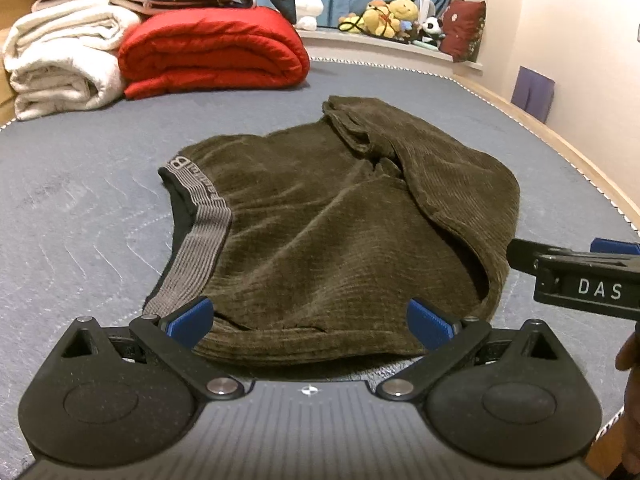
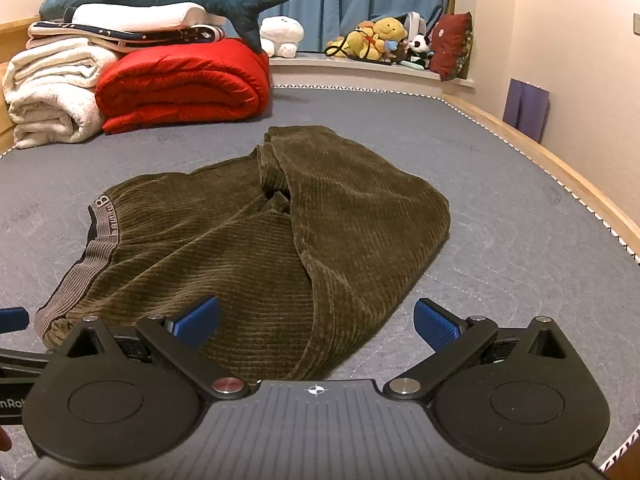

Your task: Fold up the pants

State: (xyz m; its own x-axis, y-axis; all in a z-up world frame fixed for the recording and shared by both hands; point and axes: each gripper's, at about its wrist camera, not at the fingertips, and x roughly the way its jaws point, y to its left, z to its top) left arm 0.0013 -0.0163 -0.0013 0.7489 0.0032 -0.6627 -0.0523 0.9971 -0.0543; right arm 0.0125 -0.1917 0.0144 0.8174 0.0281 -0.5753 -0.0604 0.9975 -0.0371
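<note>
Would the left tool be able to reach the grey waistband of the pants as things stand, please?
Probably yes. The left tool is open at the near edge of the pants, and the waistband lies uncovered just ahead on its left side, nothing lying across it. The right tool sits off to the other side.

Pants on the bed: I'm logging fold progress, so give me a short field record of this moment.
item: olive corduroy pants
surface: grey mattress
fold state: legs doubled back over the seat, lying loosely
waistband: grey striped, on the left
left gripper: open, at the near edge, holding nothing
right gripper: open, over the near right corner
background: red quilt, white blanket
</note>
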